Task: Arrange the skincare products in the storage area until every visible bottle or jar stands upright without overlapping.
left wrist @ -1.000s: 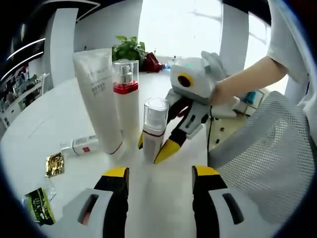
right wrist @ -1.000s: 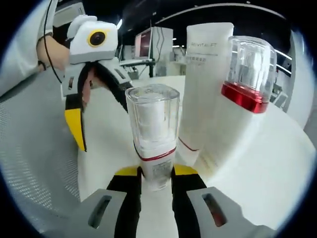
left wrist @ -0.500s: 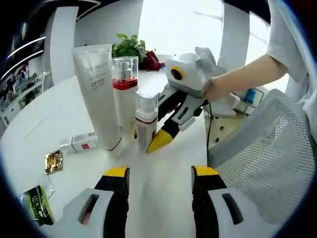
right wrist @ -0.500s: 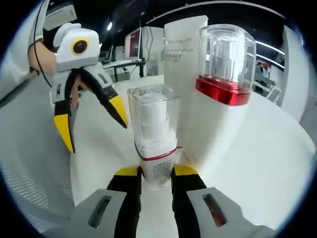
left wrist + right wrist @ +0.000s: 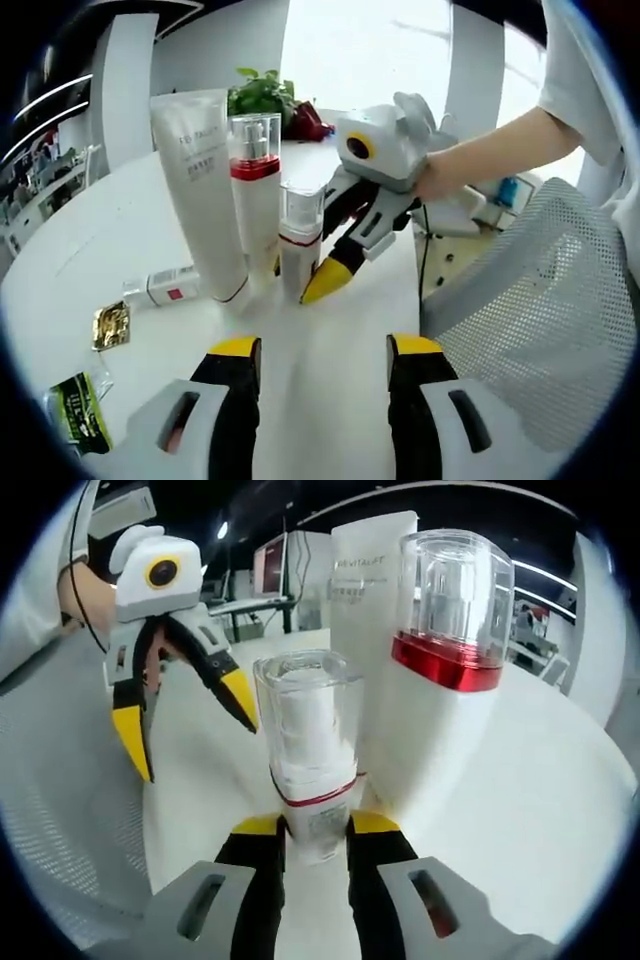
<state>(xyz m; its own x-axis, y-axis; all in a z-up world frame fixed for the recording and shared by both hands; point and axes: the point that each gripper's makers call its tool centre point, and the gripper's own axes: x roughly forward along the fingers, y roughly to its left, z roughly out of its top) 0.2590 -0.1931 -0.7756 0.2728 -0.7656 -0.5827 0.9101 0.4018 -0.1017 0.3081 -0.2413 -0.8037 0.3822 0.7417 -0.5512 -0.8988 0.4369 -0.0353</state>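
A small pump bottle [image 5: 300, 238] with a clear cap and a red band stands upright, close beside a taller red-banded pump bottle [image 5: 255, 190] and a white tube [image 5: 203, 190], both upright. My right gripper [image 5: 312, 282] is shut on the small bottle's lower body [image 5: 310, 780], its yellow-tipped jaws on either side [image 5: 315, 828]. In the right gripper view the tall bottle [image 5: 450, 670] and the tube [image 5: 368, 620] rise just behind it. My left gripper [image 5: 325, 350] is open over bare table, also seen as my left gripper [image 5: 185, 730] at the left. Another small bottle [image 5: 160, 289] lies on its side.
A gold sachet [image 5: 110, 328] and a green sachet [image 5: 78, 415] lie at the near left of the white table [image 5: 330, 320]. A grey mesh chair [image 5: 540, 310] stands at the right. A potted plant [image 5: 262, 95] sits at the far edge. A person's arm [image 5: 500, 150] holds the right gripper.
My right gripper has carried the small bottle left, up close to the tall bottle, and has held nearly still over the last half second. My left gripper stays open.
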